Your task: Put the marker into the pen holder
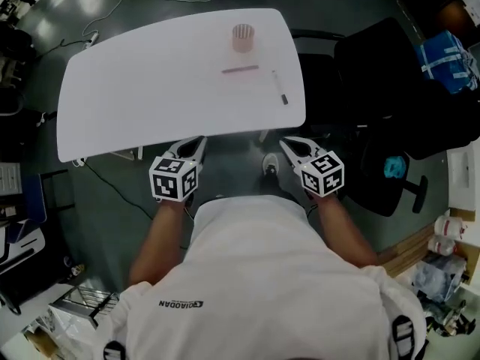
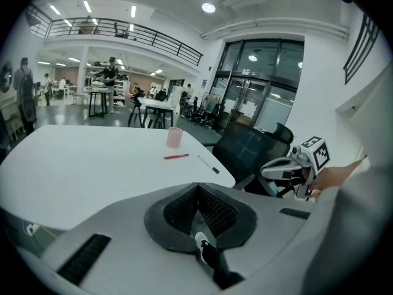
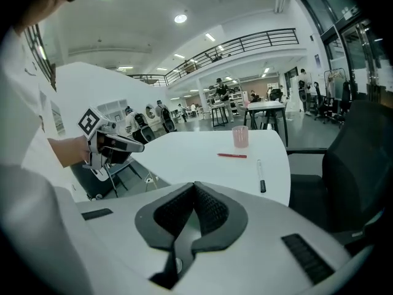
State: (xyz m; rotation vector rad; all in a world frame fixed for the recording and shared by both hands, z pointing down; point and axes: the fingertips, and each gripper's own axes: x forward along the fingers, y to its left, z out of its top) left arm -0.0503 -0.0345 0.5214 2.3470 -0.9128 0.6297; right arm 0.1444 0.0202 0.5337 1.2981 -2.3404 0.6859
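Note:
A pink pen holder (image 1: pixel 242 37) stands upright near the far edge of the white table (image 1: pixel 135 96). In front of it lies a red pen (image 1: pixel 240 70), and to the right a white marker with a black cap (image 1: pixel 279 87). Both grippers hang below the table's near edge, well short of these things. My left gripper (image 1: pixel 199 142) is shut and empty; in its own view the pen holder (image 2: pixel 174 137), red pen (image 2: pixel 176 157) and marker (image 2: pixel 208 165) lie far ahead. My right gripper (image 1: pixel 286 145) is shut and empty too, facing the pen holder (image 3: pixel 240 136) and marker (image 3: pixel 260 176).
A black office chair (image 1: pixel 390 88) stands right of the table, with a blue bag (image 1: pixel 446 58) beyond it. Cables run over the dark floor at the left. The person's shoe (image 1: pixel 270 163) shows between the grippers. Boxes and clutter sit at the lower right.

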